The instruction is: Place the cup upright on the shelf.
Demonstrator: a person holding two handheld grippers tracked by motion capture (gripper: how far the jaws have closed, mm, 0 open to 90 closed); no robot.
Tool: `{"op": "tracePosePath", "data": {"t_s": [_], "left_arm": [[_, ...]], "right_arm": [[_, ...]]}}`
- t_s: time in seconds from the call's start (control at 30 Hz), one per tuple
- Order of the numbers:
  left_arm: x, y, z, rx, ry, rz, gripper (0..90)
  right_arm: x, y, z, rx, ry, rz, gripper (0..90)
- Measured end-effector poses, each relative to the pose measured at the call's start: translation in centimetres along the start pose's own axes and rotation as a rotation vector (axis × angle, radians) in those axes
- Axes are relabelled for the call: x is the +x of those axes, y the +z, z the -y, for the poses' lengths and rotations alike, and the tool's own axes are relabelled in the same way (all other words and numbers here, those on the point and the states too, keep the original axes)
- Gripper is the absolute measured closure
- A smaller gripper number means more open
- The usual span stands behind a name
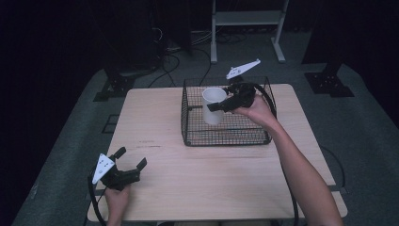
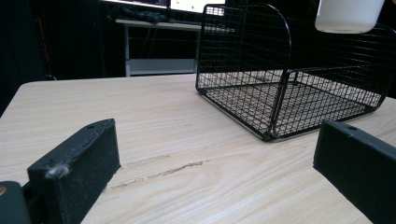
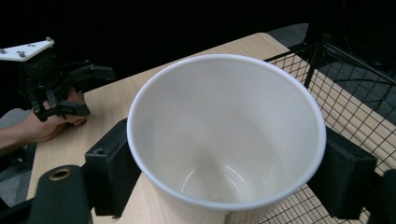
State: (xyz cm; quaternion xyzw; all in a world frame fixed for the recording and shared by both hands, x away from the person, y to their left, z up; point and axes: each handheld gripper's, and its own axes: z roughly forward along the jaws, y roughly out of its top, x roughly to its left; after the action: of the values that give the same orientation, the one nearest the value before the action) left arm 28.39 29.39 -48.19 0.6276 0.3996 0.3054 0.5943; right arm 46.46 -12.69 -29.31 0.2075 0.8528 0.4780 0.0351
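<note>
While gripped between both jaws of the right gripper (image 3: pixel 224 175), white paper cup (image 3: pixel 226 140) noted upright, mouth up, empty inside, pads pressing its wall from opposite sides just under the rim. Directly below and beyond that tool, black wire basket (image 1: pixel 226 136) recorded, with the cup's base hanging clear above the mesh floor rather than resting on it, as confirmed from the left gripper view, where the cup's bottom (image 2: pixel 349 16) floats above the basket's top rim. Judged as mid-transfer: pick-up done, cup carried over the basket; whether going in or coming out cannot be told. Remaining: set-down and release. Farther off from the working tool, toward the near corner of the wooden table (image 1: pixel 155 122), left gripper (image 1: pixel 131 160) found idle in its hand, jaws spread wide, nothing between them, bare tabletop ahead of them. Beyond the table, dark floor with cables (image 1: pixel 174 61) and a pale metal stand (image 1: pixel 247 28) observed, neither in contact with cup, basket or grippers.
</note>
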Motion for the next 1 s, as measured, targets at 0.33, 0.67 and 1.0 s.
{"op": "tracePosePath", "data": {"t_s": [0.33, 0.67, 1.0], "left_arm": [[0.0, 0.0, 0.0, 0.0, 0.0, 0.001, 0.0], [0.0, 0.0, 0.0, -0.001, 0.0, 0.003, 0.0], [0.0, 0.0, 0.0, -0.001, -0.002, 0.003, 0.0]], "right_arm": [[-0.9, 0.1, -0.9, 0.004, 0.005, 0.017, 19.2], [-2.4, 1.2, -0.8, 0.006, 0.038, 0.033, 19.1], [-3.6, 2.7, -0.1, 0.024, 0.07, 0.046, 19.1]]}}
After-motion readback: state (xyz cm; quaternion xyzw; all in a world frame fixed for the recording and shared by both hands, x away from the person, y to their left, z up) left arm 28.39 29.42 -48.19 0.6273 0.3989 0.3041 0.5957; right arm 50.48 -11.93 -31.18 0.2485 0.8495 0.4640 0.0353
